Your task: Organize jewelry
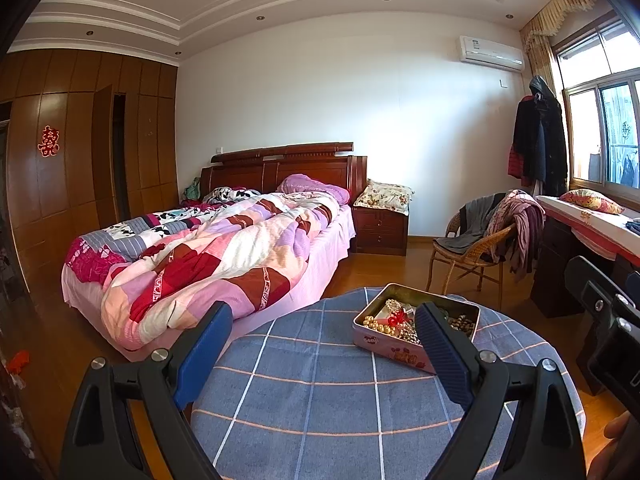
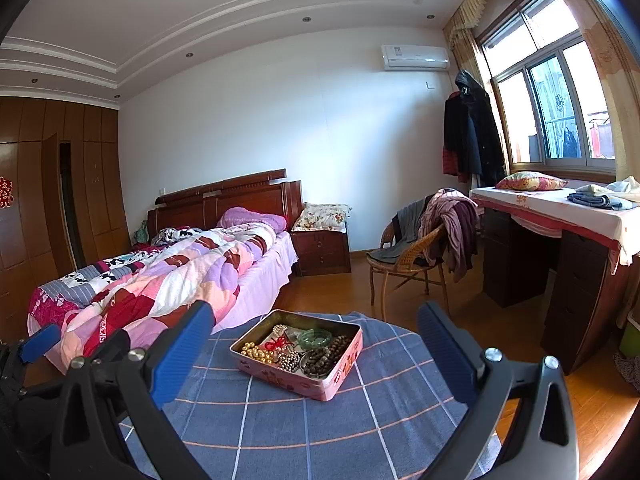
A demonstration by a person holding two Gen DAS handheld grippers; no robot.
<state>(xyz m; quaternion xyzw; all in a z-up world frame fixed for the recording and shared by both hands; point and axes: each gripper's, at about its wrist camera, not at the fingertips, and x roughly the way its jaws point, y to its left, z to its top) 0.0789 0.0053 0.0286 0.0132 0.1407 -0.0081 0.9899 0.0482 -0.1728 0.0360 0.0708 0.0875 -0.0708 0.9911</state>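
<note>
A pink rectangular tin [image 2: 316, 376] with its lid off sits on the round bench [image 2: 280, 420], which is covered with a blue checked cloth. The tin holds a heap of jewelry: gold beads [image 2: 256, 351], a red knotted cord [image 2: 277, 343], a green bangle [image 2: 315, 337], dark brown beads [image 2: 326, 354] and small silvery beads [image 2: 289, 362]. In the right wrist view the right claw [image 2: 316, 346] is released, its jaws spread wide and holding nothing; the tin lies between the two fingers and a little beyond them, at about 12 o'clock, untouched. Its long axis runs from about 7 o'clock to 1 o'clock there, one corner turned toward the camera. In the left wrist view the left claw [image 1: 320, 338] is likewise released and empty; the tin [image 1: 400, 350] lies at about 1 o'clock, partly hidden behind the right-hand finger [image 1: 440, 352], its long axis running from roughly 10 o'clock to 4 o'clock. The right claw's black body [image 1: 608, 320] shows at 3 o'clock in that view. A bed [image 2: 168, 276] with a patchwork quilt stands past the bench at 10 o'clock, and a wicker chair [image 2: 412, 264] draped with clothes at 1 o'clock.
</note>
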